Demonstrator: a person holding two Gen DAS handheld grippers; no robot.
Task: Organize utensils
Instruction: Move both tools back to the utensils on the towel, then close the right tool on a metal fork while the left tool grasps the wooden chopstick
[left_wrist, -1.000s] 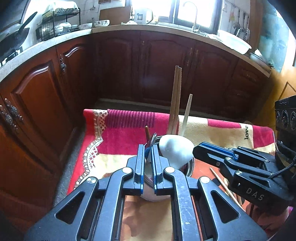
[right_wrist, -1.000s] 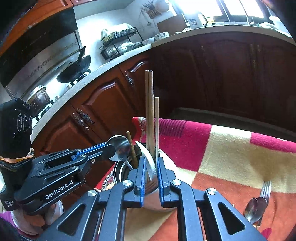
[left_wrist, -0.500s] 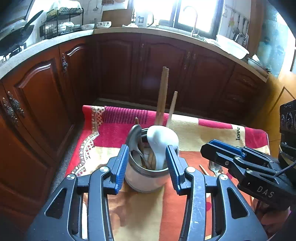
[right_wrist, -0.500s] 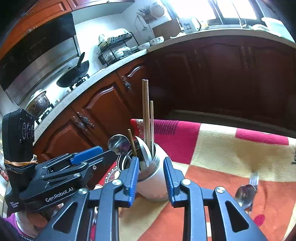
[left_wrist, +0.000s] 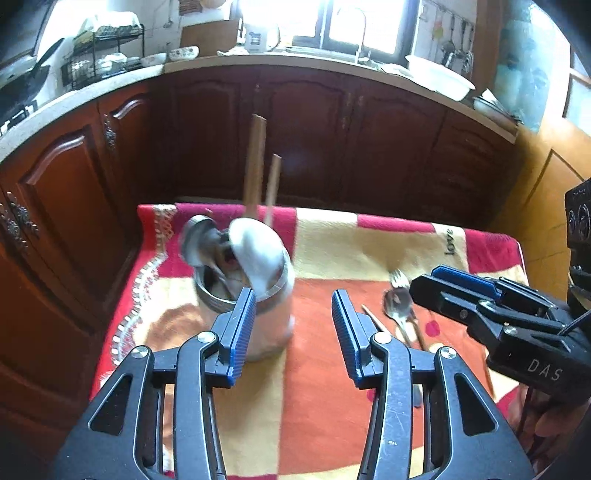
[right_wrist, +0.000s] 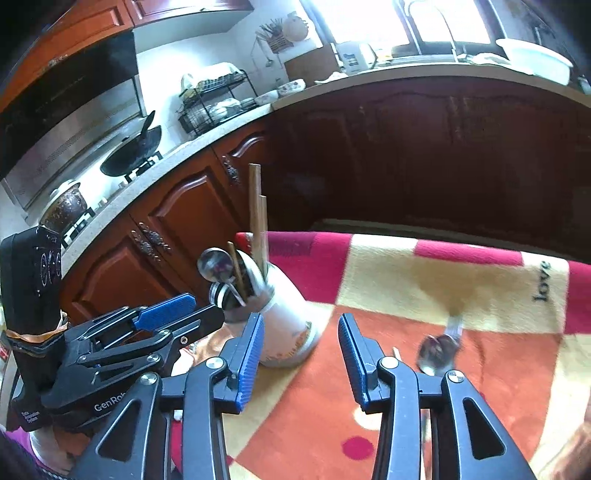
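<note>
Left gripper (left_wrist: 293, 328): jaws spread with nothing between the ribbed blue pads; only bare cloth shows through the gap, and the holder stands just beyond the left pad.
Right gripper (right_wrist: 301, 356): jaws opening, empty, aimed at the stretch of cloth between the holder and the loose cutlery.
Step in hand, as I judge it: both grippers are free, so the next fetch is one of the pieces lying on the cloth. The right gripper is nearer them. Best to come down along the handle's length, pinch across the thin neck, not the bowl, and lift straight up so the soft cloth does not drag along.
Tablecloth (left_wrist: 369, 240): soft, fleecy blanket in red, cream and orange squares, with a pale patterned edging on the left; it will give under a pressing pad.
Utensil holder (right_wrist: 284, 325): pale glazed cylinder with a metal rim, upright near the cloth's left side, blurred in the left view; smooth and likely to slide or tip if bumped.
Chopsticks (left_wrist: 255, 166): long, straight, brown wooden sticks standing in the holder, rising well above everything else.
Ladle (left_wrist: 258, 254): broad, pale, rounded bowl leaning over the holder's rim.
Loose spoon (right_wrist: 437, 349): shiny metal, lying on the orange square beside a fork (left_wrist: 397, 277) and a thin wooden stick; slick, thin and low to the cloth.
</note>
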